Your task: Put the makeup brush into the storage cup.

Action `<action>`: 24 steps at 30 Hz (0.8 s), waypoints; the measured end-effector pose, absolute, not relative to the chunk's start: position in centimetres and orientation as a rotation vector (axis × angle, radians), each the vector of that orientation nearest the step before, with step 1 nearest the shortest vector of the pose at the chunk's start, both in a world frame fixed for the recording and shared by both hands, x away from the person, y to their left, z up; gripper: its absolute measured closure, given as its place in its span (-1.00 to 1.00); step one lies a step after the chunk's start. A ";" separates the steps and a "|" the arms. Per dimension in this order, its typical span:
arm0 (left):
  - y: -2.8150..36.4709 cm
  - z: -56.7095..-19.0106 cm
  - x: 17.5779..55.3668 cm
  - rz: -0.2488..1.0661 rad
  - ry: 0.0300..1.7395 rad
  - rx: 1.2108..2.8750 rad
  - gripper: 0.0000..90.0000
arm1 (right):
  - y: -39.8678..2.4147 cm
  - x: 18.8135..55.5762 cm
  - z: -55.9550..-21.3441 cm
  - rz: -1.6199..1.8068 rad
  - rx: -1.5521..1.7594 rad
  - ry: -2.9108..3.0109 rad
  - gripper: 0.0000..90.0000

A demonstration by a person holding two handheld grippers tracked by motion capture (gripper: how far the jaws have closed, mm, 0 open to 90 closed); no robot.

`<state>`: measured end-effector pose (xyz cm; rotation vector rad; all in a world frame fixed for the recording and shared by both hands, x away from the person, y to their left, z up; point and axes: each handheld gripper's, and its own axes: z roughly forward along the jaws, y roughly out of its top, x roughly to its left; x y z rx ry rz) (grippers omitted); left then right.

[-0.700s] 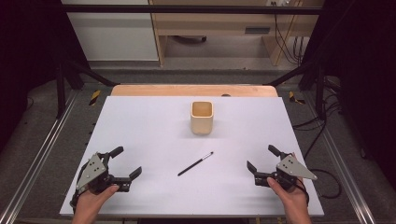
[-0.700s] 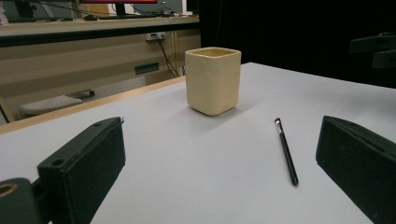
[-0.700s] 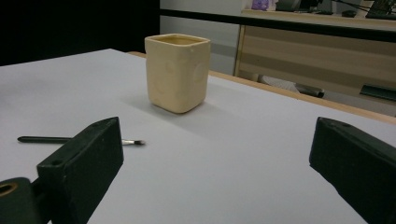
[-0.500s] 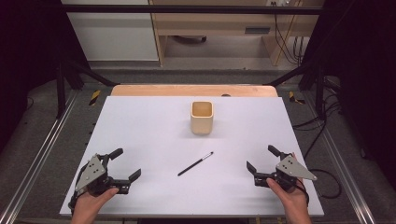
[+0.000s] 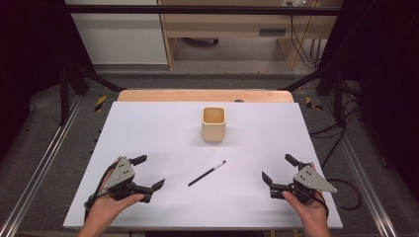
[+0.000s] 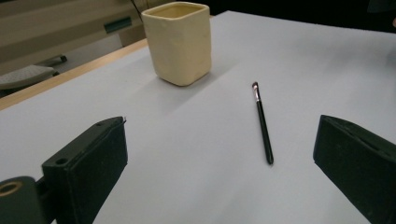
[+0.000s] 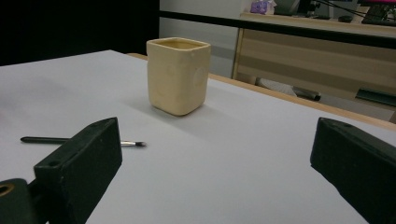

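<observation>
Nothing had shifted since the earlier frames: both claws rested wide apart and empty near the bench's (image 5: 148,123) front edge. Between left claw (image 5: 148,173) and right claw (image 5: 279,170) lay a slim black makeup brush (image 5: 206,173), its ferrule silver and its tip dark, pointing toward the cream square cup (image 5: 214,124).

Lab: framed test table (image 5: 148,123), cables (image 5: 301,44)

The bench (image 5: 148,128) is viewed from above its near edge; the cup (image 5: 214,124) is shared by both low, near-corner gripper views.
</observation>
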<state>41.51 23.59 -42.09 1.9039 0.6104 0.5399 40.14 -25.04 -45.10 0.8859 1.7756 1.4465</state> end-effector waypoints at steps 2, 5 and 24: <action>22.5 -41.7 42.0 0.520 0.607 1.943 -0.94 | -25.0 40.1 -45.1 1.446 0.887 1.779 -0.95; 21.0 -41.3 42.7 0.482 0.599 1.995 -0.94 | -24.9 40.0 -45.1 1.438 0.884 1.786 -0.95; 13.5 -40.7 45.7 0.382 0.582 2.239 -0.89 | -25.1 40.0 -45.2 1.424 0.903 1.788 -0.95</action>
